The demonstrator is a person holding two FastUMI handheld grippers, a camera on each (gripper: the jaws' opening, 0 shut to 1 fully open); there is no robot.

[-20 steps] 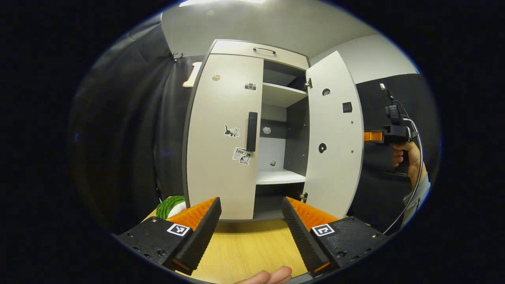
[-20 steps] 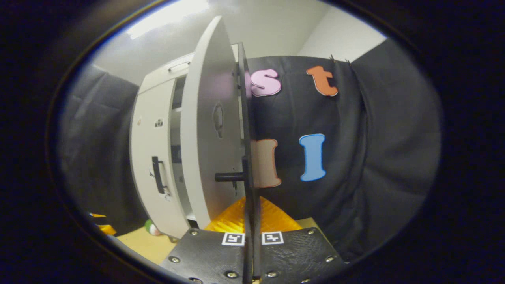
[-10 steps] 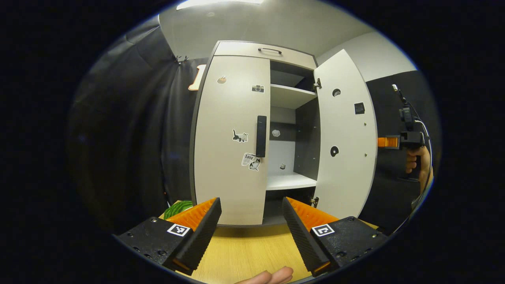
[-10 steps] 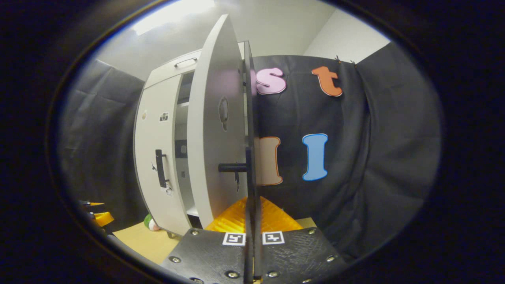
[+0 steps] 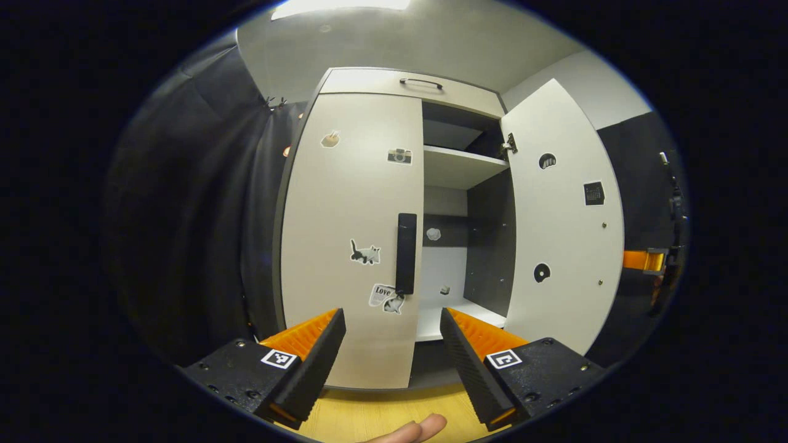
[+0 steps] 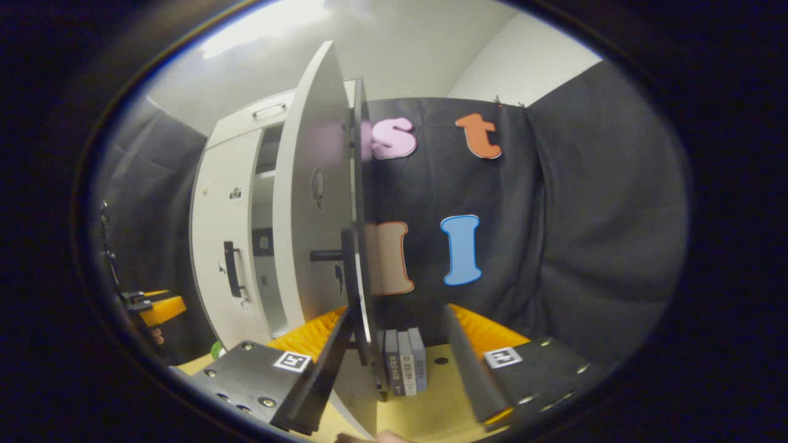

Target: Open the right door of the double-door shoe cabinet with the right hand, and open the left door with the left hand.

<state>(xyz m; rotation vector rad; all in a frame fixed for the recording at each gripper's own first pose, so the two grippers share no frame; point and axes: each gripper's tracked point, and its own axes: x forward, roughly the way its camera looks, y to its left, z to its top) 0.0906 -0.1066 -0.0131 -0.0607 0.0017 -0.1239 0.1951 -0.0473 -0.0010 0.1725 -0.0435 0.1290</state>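
**Right door stands open, left door shut, both grippers spread**

In the left gripper view, a fingertip (image 5: pixel 411 429) of the holding hand shows at the bottom edge, above the wooden tabletop (image 5: pixel 375 415). The left gripper (image 5: pixel 393 344) is held level and pointed at the shoe cabinet (image 5: pixel 369 86), its jaws wide apart and gripping nothing. Between the two fingers, farther off, lies the lower edge of the closed left door (image 5: pixel 345 209); its dark vertical handle (image 5: pixel 406 253) stands just above the gap, slightly right of centre, clear of both fingers. Stickers dot the door's face. Beyond it the cabinet's right half is exposed, with white shelves (image 5: pixel 458 166) against a dark interior. The right door (image 5: pixel 563 221) is swung well outward on its hinges, its inner face turned to the camera. Past that door's free edge, at the far right, part of the right gripper (image 5: pixel 643 260) shows.

In the right gripper view, the right gripper (image 6: pixel 394 344) also has its jaws apart. The right door's (image 6: pixel 311 209) free edge rises edge-on between the fingers, close beside the left one; whether it touches cannot be told. The door's handle (image 6: pixel 326 255) juts sideways higher up. Small books (image 6: pixel 404 362) stand on the tabletop behind. Farther left are the closed left door (image 6: pixel 221 246) and the left gripper (image 6: pixel 157 307).
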